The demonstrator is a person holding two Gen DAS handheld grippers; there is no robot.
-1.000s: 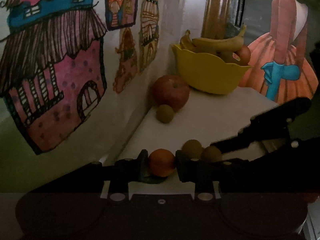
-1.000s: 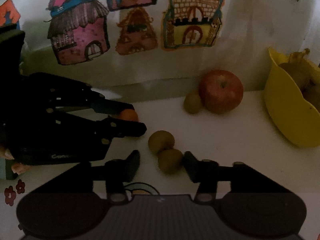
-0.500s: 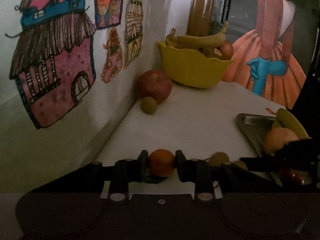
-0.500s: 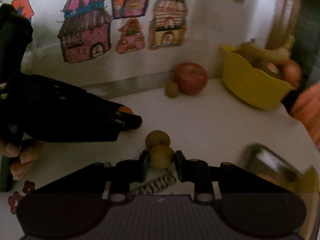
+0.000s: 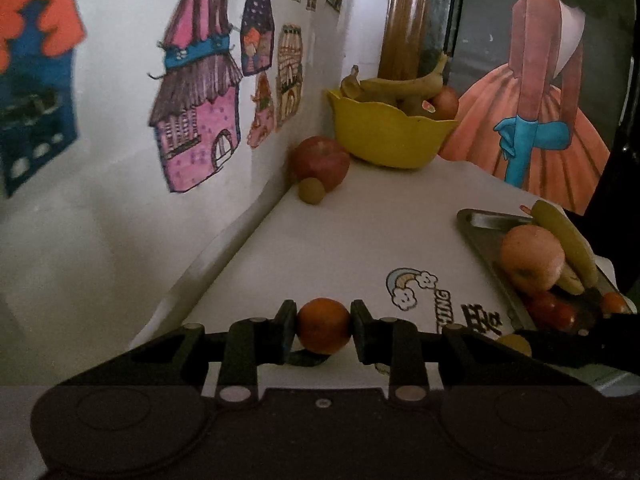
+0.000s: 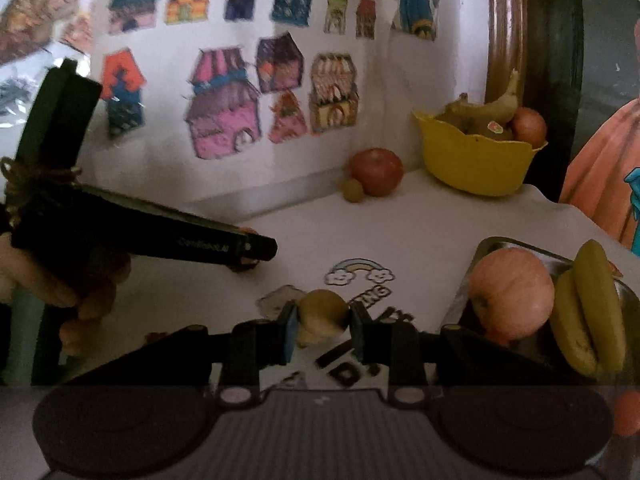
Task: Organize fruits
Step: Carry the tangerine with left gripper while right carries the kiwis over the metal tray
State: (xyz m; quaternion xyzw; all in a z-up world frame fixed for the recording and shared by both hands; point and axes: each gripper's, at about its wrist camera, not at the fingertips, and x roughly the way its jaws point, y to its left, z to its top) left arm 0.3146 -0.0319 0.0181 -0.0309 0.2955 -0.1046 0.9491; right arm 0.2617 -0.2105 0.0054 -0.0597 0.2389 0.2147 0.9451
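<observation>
The left gripper (image 5: 323,330) has its fingers (image 5: 286,330) clenched on a small orange fruit (image 5: 323,330), lifted just above the white worktop (image 5: 360,232). The right gripper (image 6: 322,320) has its fingers (image 6: 289,330) clamped on a brownish-green kiwi (image 6: 322,312), also clear of the worktop, over a rainbow sticker (image 6: 358,270). From the right wrist view, the left gripper's dark body reaches in from nine o'clock, a person's hand (image 6: 64,292) wrapped around its handle.

At three o'clock of the right fingers lies a metal tray (image 6: 516,245) holding a pinkish apple (image 6: 510,292) and green bananas (image 6: 592,308); small red fruits (image 5: 550,310) sit at its near end in the left view. Further out, at about twelve to one o'clock, a red apple (image 6: 376,171) rests by the wall with another small kiwi (image 6: 353,190) touching it. Just beside these, at one o'clock, stands a yellow bowl (image 6: 476,164) containing a banana and other fruit. Coloured house drawings (image 6: 224,120) cover the wall behind.
</observation>
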